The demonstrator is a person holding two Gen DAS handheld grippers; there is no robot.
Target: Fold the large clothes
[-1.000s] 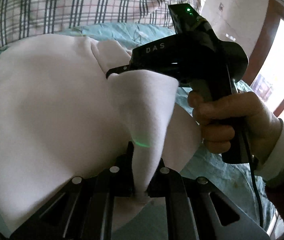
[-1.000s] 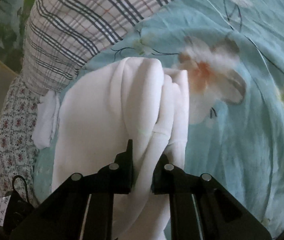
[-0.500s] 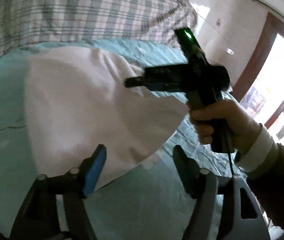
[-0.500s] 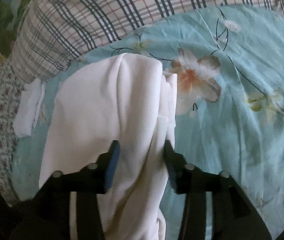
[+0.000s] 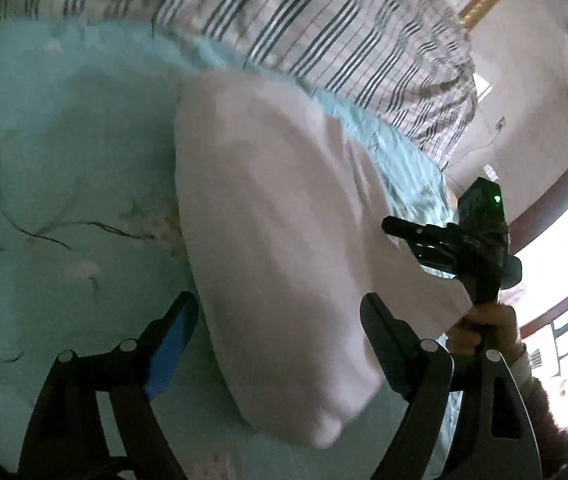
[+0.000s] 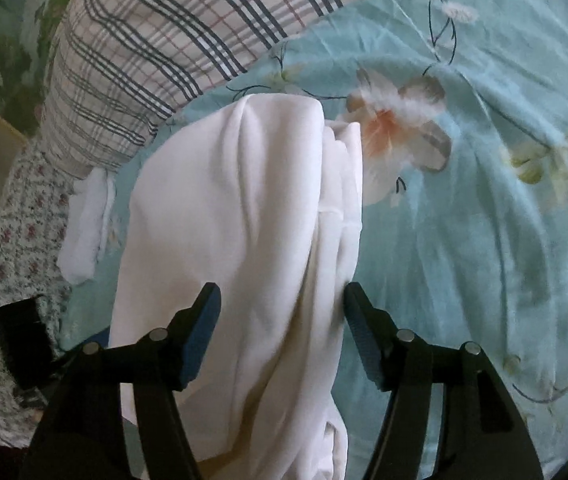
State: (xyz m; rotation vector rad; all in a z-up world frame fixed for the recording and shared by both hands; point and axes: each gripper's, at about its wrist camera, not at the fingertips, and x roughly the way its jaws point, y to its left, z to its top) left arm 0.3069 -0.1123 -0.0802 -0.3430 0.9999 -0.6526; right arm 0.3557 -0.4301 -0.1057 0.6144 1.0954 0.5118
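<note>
A large white garment (image 5: 268,216) lies folded in a long bundle on the teal floral bedsheet (image 5: 64,152). It also shows in the right wrist view (image 6: 244,220), with rumpled layers along its right edge. My left gripper (image 5: 278,340) is open and empty, its jaws standing apart over the garment's near end. My right gripper (image 6: 282,332) is open and empty too, above the garment's near part. The right gripper also shows in the left wrist view (image 5: 393,226), held by a hand at the garment's right side.
A plaid quilt (image 6: 172,40) is heaped along the far side of the bed. A small white cloth (image 6: 86,228) lies left of the garment, beside a floral pillow (image 6: 16,232). A wall and doorway (image 5: 555,184) stand to the right.
Both grippers were shut on the white garment a second ago. They have opened, let it drop onto the bed, and drawn back. The left view has swung leftward.
</note>
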